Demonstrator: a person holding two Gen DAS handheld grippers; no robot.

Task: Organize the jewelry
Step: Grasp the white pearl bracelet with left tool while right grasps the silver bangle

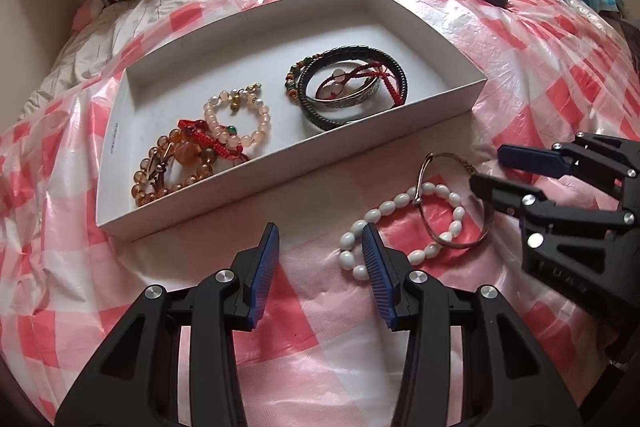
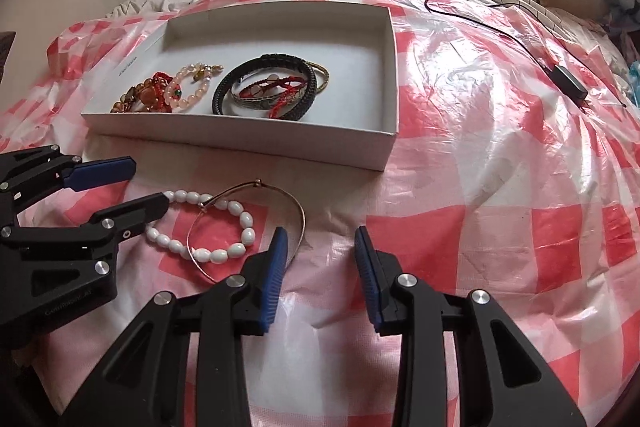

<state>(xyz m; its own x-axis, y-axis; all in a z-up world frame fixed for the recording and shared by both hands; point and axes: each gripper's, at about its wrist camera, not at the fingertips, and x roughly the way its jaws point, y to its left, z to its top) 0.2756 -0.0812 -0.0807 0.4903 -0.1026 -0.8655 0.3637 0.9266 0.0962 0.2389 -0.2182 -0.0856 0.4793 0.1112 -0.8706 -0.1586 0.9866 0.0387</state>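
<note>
White bead bracelet [image 1: 404, 227] lies flat, elongated toward the tray [image 1: 280, 183].

The left claw [image 1: 320, 247] hangs low over the near part of the bed with its blue-padded fingers [image 1: 262, 275] spread apart, gripping nothing. The right claw [image 2: 322, 251] hovers just beside it toward the bed's right side, angled inward, its fingers [image 2: 276, 267] likewise parted and empty.

Nothing here reads clearly. A line of small dark print runs along the left inner wall of the white box [image 1: 113, 137], too tiny to make out. Faint embossed lettering marks the left gripper [image 2: 138, 187] body, also illegible.
</note>
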